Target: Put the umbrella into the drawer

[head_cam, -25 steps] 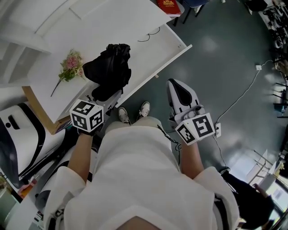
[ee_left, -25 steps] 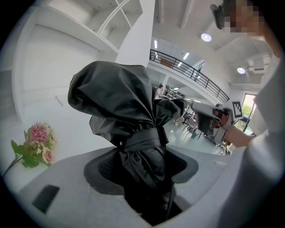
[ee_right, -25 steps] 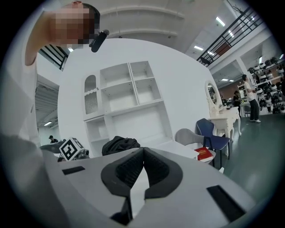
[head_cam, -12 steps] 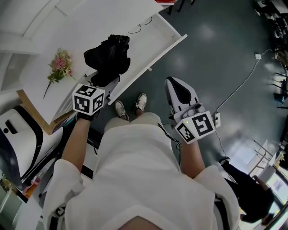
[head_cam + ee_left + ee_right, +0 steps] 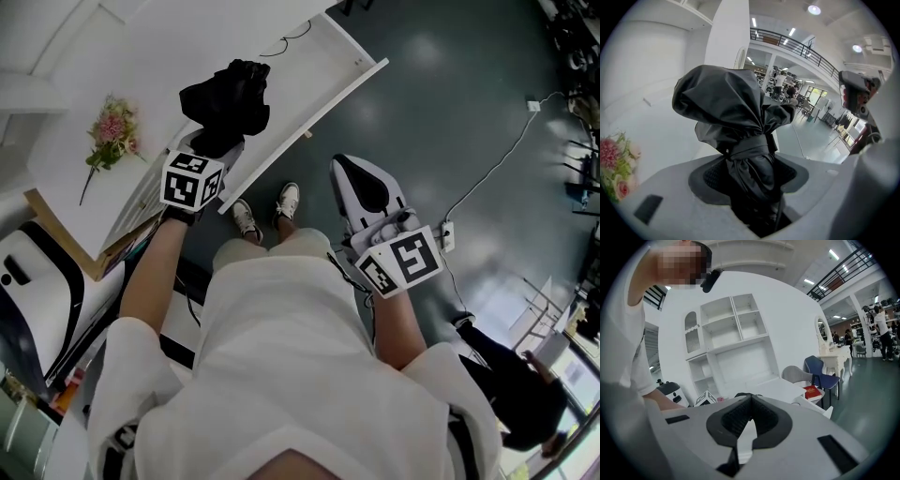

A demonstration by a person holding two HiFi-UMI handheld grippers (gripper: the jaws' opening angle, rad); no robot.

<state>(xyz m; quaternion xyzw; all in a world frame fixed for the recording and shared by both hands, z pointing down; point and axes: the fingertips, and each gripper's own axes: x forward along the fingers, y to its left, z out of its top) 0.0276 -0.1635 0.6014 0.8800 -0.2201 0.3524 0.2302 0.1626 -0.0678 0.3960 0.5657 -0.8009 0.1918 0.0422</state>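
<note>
The left gripper (image 5: 749,174) has its fingers (image 5: 675,187) clenched on the folded black umbrella (image 5: 736,108). In the left gripper view the pads press on it from both sides just below its wrap strap, and the loose fabric bunches out above them. In the head view the umbrella shows at the near left end of the open white drawer (image 5: 323,70), by the edge of the white surface (image 5: 122,56). Whether it touches either one cannot be told from here. The drawer runs slantwise across the upper part of that view, with a raised front rim and a small knob on it. A sprig of pink flowers (image 5: 108,131) lies on the surface to the left, well apart from the umbrella. The right gripper (image 5: 751,399) is held low in front of the person's body, over the dark floor (image 5: 450,122) and away from the drawer. Its fingers (image 5: 736,416) are closed tip to tip with nothing between them. The person's shoes (image 5: 246,217) stand on the floor just below the drawer's rim, between the two grippers. A thin cable (image 5: 497,178) trails across the floor at the right. The right gripper view looks toward white wall shelving (image 5: 726,329), with a blue chair (image 5: 820,371) and a red book (image 5: 813,391) off to the right.
</note>
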